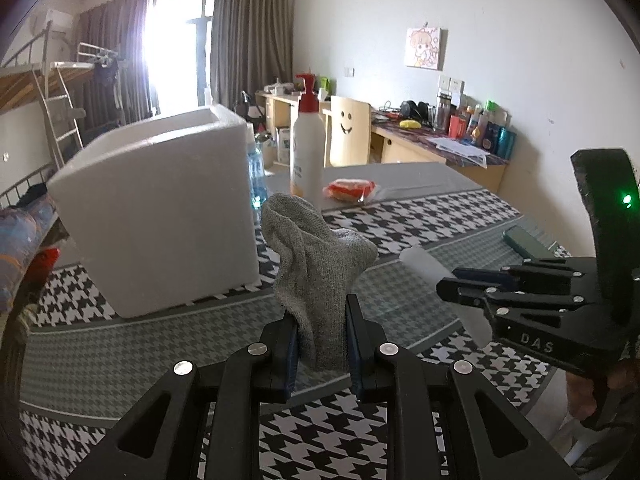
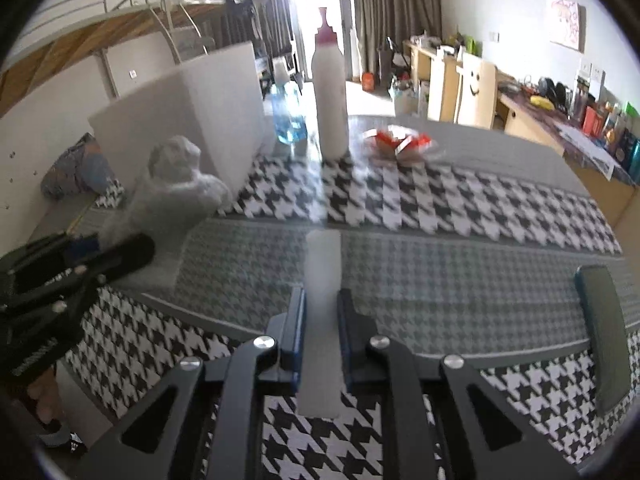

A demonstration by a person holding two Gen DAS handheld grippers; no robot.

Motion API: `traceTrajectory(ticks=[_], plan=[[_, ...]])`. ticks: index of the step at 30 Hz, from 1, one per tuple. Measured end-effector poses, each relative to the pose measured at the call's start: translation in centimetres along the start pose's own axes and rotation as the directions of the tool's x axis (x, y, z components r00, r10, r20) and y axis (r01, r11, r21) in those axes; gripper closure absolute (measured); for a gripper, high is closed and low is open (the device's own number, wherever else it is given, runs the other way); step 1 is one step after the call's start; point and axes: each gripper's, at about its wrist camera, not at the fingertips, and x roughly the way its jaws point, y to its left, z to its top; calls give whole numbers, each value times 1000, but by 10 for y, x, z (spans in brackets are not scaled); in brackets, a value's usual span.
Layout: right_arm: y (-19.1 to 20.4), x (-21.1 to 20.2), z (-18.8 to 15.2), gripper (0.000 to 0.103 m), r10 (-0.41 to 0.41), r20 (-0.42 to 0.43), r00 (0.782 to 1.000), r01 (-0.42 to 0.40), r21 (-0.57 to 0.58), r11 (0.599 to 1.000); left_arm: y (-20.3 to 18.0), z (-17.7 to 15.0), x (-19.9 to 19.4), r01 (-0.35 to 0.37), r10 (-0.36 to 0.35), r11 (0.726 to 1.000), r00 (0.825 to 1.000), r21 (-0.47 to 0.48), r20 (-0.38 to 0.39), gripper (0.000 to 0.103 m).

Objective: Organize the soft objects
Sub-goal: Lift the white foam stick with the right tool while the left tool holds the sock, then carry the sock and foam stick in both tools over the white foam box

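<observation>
My left gripper [image 1: 320, 332] is shut on a grey knitted sock [image 1: 316, 264] and holds it upright above the houndstooth tablecloth [image 1: 120, 360], just right of a white foam box [image 1: 160, 216]. My right gripper [image 2: 320, 332] is shut on a translucent white tube [image 2: 322, 300]. In the left wrist view the right gripper [image 1: 448, 288] is at the right with the tube [image 1: 424, 266] sticking out. In the right wrist view the left gripper [image 2: 120, 248] and sock [image 2: 176, 184] are at the left, in front of the foam box [image 2: 200, 100].
A white pump bottle with red top [image 1: 308, 144], a blue-liquid bottle [image 1: 256, 176] and a red-orange packet [image 1: 352, 190] stand behind on the table. A dark phone [image 1: 528, 242] lies at the right. Desks, a chair and a bunk bed lie beyond.
</observation>
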Motion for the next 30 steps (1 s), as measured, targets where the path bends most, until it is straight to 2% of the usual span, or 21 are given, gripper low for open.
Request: traceTrajectory(ticks=[13,30], plan=[[16,-30,31,84,46,123,991,-42,-36,998,0,19,-19,-30,28,999,997,22,72,81],[24,-54,64,84,68,227,971,-50,-83,995,7,48,-41,-52,48,998,988,21,150,81]])
